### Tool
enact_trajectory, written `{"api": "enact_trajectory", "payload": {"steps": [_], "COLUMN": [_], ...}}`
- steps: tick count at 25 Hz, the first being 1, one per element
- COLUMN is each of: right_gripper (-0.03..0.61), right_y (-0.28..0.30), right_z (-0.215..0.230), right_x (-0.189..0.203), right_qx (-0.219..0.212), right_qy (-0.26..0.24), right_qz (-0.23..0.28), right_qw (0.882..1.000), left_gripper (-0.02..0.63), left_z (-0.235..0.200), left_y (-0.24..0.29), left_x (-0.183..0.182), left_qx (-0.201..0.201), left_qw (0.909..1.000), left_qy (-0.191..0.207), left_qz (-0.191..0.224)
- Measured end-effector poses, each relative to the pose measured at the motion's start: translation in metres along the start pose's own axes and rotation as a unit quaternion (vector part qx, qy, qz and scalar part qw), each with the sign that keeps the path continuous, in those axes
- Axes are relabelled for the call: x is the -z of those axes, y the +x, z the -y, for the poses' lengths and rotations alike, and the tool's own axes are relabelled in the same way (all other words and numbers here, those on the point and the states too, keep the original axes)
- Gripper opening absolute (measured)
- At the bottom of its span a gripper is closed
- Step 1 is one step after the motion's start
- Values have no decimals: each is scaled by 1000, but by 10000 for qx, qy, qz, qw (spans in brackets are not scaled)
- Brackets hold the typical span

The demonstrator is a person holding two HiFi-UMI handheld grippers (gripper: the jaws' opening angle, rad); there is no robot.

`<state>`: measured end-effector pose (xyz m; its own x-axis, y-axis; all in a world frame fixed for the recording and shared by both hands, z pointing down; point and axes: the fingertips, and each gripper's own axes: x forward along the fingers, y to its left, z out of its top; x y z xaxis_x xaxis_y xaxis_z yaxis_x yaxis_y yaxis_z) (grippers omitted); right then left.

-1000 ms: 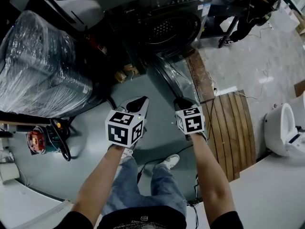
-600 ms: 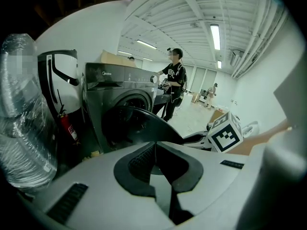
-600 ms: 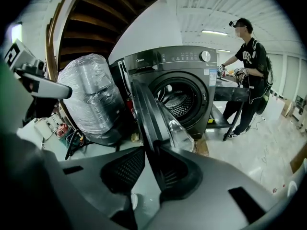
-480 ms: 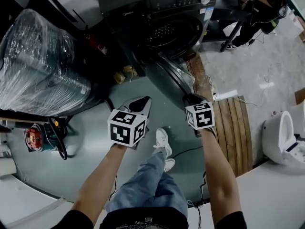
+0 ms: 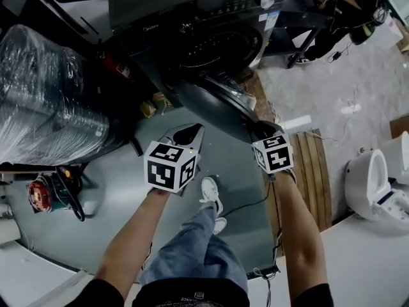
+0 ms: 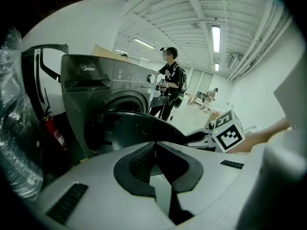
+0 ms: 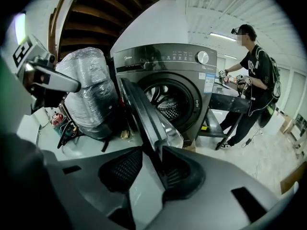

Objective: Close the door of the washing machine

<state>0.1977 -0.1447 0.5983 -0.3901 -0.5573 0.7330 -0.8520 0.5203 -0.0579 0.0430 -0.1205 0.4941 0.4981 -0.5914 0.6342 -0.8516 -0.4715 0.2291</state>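
The dark grey washing machine point(image 5: 192, 18) stands at the top of the head view, its round door point(image 5: 211, 98) swung out toward me and partly open. My right gripper point(image 5: 261, 132) is at the door's outer edge. In the right gripper view the door's rim point(image 7: 144, 109) runs down between the jaws of the right gripper point(image 7: 152, 150). They have just been opening and stand open, with a gap left of the rim. My left gripper point(image 5: 192, 132) hovers in front of the door point(image 6: 139, 126), apart from it. Seen in its own view, the left gripper point(image 6: 154, 144) has its tips together on nothing.
A large plastic-wrapped bundle point(image 5: 45, 101) sits left of the machine. A red tool point(image 5: 41, 194) lies on the floor at left. Wooden slats point(image 5: 313, 165) and a white toilet point(image 5: 374, 178) are at right. Another person point(image 7: 252, 75) stands by a table right of the machine.
I have stepped forward and both grippers have moved toward the machine. The door has swung partway round toward the drum, with the right gripper staying at its edge.
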Motion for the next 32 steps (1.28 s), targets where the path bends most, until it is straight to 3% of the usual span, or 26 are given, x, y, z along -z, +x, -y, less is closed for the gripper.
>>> {"api": "enact_trajectory", "payload": {"steps": [22,32], "right_gripper": [158,160], "right_y": [35,60], "right_z": [81,112], "right_x": [-43,-68], "right_qx": [-144,-470], "right_qy": [-820,-1379], "right_qz": [-377,-342], "right_qw": [9958,9887], "left_gripper": [29,29], "left_z": [-21,-29], "left_y": [71,95], "left_x": [-65,-75], "left_qx": [140,-181], "left_qw": [9999,9995], "left_qy": [-80,-275], "left_qz": [-60,-23]}}
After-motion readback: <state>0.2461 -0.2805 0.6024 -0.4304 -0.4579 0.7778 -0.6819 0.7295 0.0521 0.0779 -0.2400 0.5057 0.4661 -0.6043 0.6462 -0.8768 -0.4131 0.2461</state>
